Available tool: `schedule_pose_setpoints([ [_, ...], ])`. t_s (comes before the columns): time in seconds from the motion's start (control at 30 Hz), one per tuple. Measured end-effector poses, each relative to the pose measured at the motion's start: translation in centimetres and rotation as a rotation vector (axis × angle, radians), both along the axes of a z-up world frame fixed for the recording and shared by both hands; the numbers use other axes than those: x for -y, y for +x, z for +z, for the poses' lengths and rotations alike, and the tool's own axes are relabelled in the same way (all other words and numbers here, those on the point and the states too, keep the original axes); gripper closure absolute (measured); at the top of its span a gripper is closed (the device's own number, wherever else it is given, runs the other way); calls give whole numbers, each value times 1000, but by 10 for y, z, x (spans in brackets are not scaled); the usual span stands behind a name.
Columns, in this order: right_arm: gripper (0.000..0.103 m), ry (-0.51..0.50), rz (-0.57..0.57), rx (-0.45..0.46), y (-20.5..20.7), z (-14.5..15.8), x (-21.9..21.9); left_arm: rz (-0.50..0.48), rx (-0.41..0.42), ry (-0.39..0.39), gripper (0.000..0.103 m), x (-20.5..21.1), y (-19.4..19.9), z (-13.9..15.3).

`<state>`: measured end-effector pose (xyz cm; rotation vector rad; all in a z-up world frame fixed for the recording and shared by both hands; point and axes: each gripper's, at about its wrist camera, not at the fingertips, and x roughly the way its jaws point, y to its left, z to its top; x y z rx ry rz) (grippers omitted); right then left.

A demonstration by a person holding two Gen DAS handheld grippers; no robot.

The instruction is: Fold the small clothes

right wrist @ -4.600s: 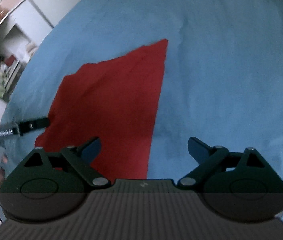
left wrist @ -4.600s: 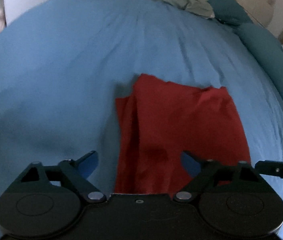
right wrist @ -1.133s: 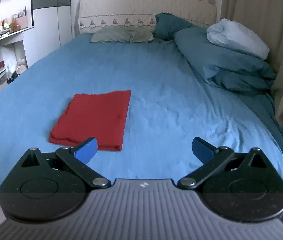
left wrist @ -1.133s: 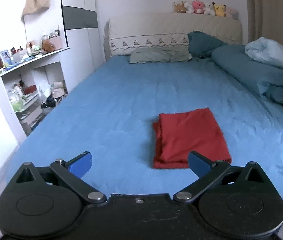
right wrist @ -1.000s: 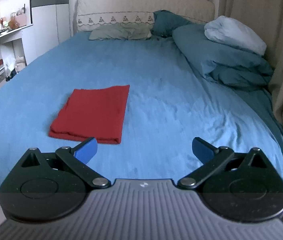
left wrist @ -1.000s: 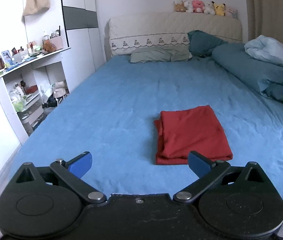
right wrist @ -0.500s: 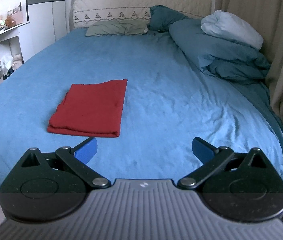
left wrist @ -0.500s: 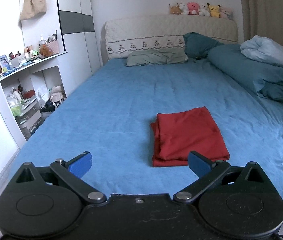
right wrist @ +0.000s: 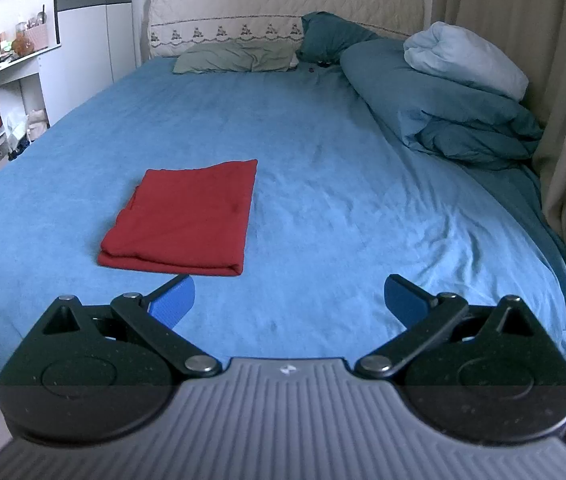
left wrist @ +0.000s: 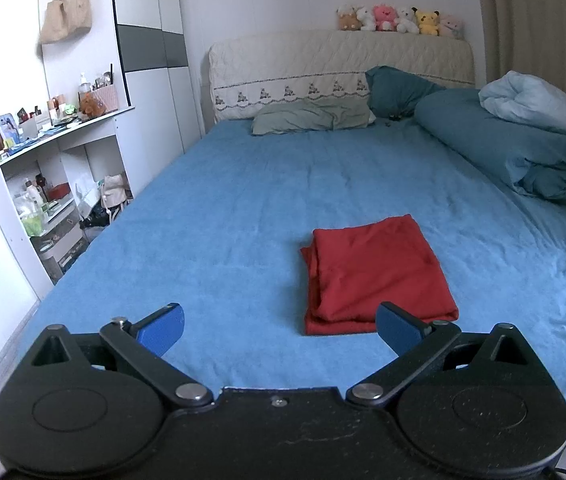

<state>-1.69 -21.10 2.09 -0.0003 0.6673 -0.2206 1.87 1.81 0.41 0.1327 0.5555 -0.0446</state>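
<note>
A red garment [left wrist: 375,272] lies folded into a flat rectangle on the blue bed sheet [left wrist: 223,232]. It also shows in the right wrist view [right wrist: 187,220], left of centre. My left gripper [left wrist: 281,326] is open and empty, held back from the bed's foot, with the garment ahead and slightly right. My right gripper [right wrist: 289,298] is open and empty, also held back, with the garment ahead to its left. Neither gripper touches the cloth.
Pillows [left wrist: 311,118] and a rolled teal duvet [right wrist: 443,108] lie at the head and right side of the bed. White shelves [left wrist: 39,184] with clutter stand left. A beige curtain [right wrist: 543,60] hangs right. Plush toys [left wrist: 399,18] sit on the headboard.
Since 4.6 s ago both grippers have pulled far back from the garment, which now lies folded. Over the last second the views shifted only slightly.
</note>
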Motion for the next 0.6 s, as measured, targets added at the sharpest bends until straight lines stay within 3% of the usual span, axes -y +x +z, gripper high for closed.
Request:
schedule_pose_setpoints([
  [0.6,0,2,-1,-2,0,0,-2,-13,6,7,0,-3,-1,2],
])
